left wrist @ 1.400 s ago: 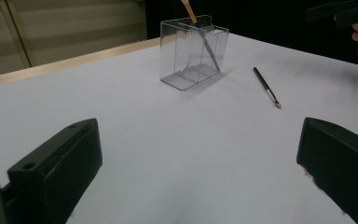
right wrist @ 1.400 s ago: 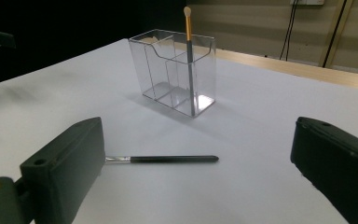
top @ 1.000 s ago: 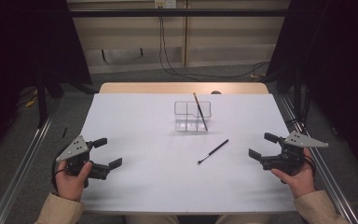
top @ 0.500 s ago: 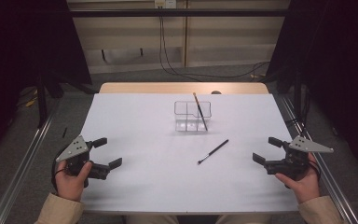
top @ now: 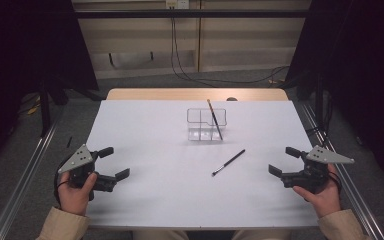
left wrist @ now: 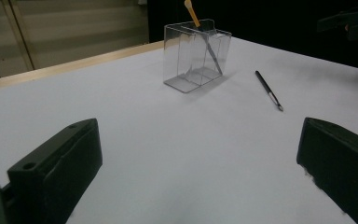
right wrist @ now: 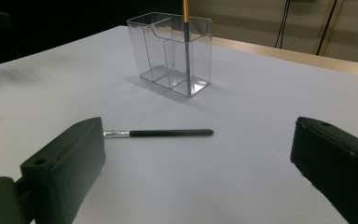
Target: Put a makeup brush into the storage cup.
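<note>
A clear plastic holder (top: 206, 124) with compartments stands at the middle back of the white table; a brush with an orange end (top: 213, 118) leans in it. The holder (left wrist: 196, 53) also shows in the left gripper view and the holder (right wrist: 172, 51) in the right gripper view. A black brush (top: 228, 162) lies flat in front of it, to the right of centre, seen as brush (left wrist: 268, 89) and brush (right wrist: 161, 133). My left gripper (top: 113, 162) hovers open at the table's front left. My right gripper (top: 283, 160) hovers open at the front right, empty.
The white sheet (top: 155, 150) covers most of the table; a strip of wooden tabletop (top: 145, 94) shows at the back. Metal rails (top: 25, 170) run along both sides. Cables hang on the wall (top: 180, 55) behind.
My right gripper has drifted slightly outward to the right and down toward the table's front. The left gripper, brushes and holder have stayed put.
</note>
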Motion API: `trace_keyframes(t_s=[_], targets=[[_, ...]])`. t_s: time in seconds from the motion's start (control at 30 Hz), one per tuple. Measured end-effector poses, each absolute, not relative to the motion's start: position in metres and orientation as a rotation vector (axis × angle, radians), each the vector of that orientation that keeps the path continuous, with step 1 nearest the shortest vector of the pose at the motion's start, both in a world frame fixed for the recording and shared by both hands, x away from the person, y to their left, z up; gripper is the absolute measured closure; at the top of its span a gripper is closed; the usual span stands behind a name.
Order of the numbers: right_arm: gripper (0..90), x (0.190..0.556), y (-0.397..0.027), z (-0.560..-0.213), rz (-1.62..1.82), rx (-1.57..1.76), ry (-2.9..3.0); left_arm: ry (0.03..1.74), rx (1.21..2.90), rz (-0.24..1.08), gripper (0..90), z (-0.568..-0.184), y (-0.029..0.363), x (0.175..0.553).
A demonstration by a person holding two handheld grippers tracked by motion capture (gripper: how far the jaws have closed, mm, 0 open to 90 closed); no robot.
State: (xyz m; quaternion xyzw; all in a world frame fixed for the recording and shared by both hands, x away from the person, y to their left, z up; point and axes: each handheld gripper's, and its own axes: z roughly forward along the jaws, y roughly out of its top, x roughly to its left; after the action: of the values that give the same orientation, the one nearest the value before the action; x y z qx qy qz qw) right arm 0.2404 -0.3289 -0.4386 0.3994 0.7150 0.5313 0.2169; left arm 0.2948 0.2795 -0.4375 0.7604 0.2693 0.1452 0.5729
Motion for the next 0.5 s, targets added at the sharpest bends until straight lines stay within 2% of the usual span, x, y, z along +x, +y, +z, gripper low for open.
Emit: trace_keyframes(t_s=[0.5], targets=[[2.6, 0.247, -0.3218, -0.4346, 1.484, 1.092, 1.986, 0.631, 1.788, 0.341, 0.0, -0.4383, 0.2783, 0.295]])
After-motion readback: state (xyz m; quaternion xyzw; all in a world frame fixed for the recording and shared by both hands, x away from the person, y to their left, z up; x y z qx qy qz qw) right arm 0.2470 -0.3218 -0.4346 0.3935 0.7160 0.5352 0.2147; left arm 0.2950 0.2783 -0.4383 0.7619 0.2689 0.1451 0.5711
